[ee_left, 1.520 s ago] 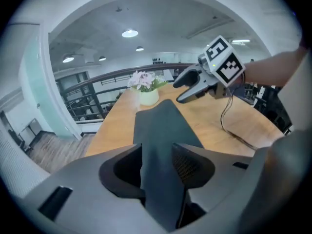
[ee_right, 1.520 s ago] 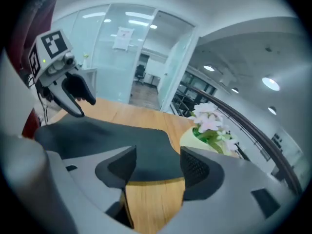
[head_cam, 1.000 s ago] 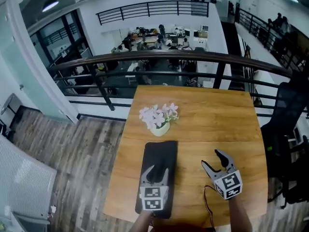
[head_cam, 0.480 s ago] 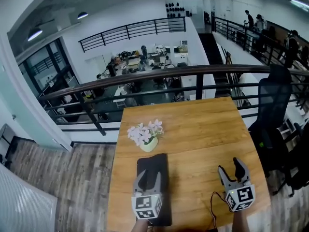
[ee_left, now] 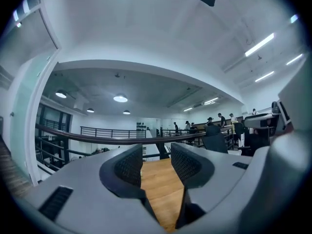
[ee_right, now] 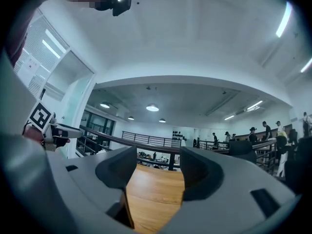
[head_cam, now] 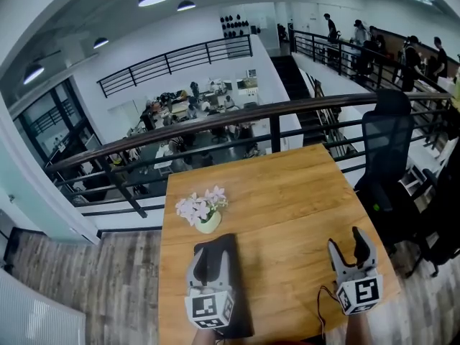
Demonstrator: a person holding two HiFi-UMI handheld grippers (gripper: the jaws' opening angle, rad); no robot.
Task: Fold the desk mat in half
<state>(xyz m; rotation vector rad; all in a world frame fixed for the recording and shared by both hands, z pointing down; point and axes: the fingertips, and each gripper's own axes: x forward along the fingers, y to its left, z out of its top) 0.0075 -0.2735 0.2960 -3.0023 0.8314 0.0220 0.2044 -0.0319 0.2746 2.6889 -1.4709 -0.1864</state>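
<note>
A dark desk mat (head_cam: 239, 293) lies lengthwise as a narrow strip on the near left of the wooden table (head_cam: 287, 192). My left gripper (head_cam: 209, 259) hovers over the mat's far half, pointing away from me. Its jaws stand open and only bare wood shows between them in the left gripper view (ee_left: 156, 162). My right gripper (head_cam: 348, 244) is over bare wood at the near right, well apart from the mat. It is open too, with nothing between its fingers (ee_right: 155, 172). The mat does not show in either gripper view.
A small vase of pale pink flowers (head_cam: 202, 210) stands just beyond the mat's far end. A dark railing (head_cam: 215, 124) runs behind the table's far edge. A black office chair (head_cam: 384, 142) stands at the right. A thin cable (head_cam: 320, 307) lies near the right gripper.
The head view has swung up and to the right, so the table sits lower and further left. The right gripper has moved right and straightened. The left gripper stays over the mat.
</note>
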